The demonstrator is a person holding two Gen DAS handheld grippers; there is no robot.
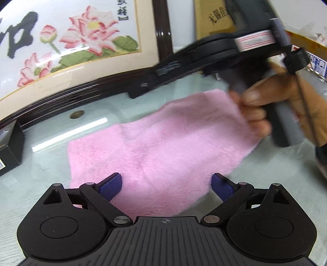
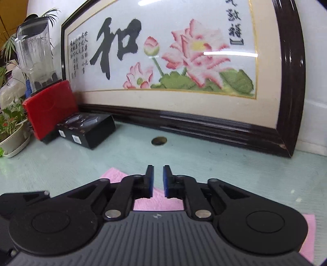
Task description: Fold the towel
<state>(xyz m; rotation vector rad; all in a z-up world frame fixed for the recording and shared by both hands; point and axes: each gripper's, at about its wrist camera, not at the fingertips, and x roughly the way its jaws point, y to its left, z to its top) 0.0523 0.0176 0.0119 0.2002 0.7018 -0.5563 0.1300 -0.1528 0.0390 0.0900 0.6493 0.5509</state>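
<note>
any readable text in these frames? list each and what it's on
"和": large black character on the framed lotus embroidery.
Small character columns at the embroidery's left and top right: too small to read.
"无锡住": on the cardboard box, cut off.
Labels on the black box: too blurred to read.

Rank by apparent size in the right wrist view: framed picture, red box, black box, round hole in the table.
1. framed picture
2. red box
3. black box, which looks close to the red box
4. round hole
</note>
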